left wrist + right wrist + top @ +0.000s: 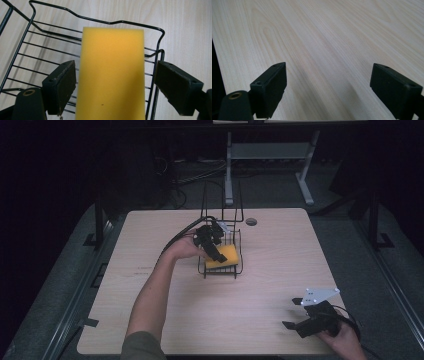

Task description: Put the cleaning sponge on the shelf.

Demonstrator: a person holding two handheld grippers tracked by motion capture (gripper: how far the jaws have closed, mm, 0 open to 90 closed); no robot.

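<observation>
Left gripper (216,251) sits over the black wire rack (239,251) near counter centre, fingers spread wide and released, one on each long side of the yellow sponge (111,75). In the left gripper view the left finger (61,86) at 9 o'clock looks just beside or barely touching the sponge edge, can't tell which; the right finger (176,86) at 3 o'clock stands clearly apart, with rack wire between. Sponge lies flat inside the rack on its wires, long axis running toward 12 o'clock from the fingers. Likely foam: light, soft, compressible, not fragile, not slippery; should dent under squeeze, so best taken across the narrow width at mid-length, closing gently. Risk: a finger snagging the rack wire instead. Right gripper (306,316) rests at the counter's (280,260) 5 o'clock corner, well apart from the rack, fingers (270,87) released and wide, nothing between them but bare wood.
</observation>
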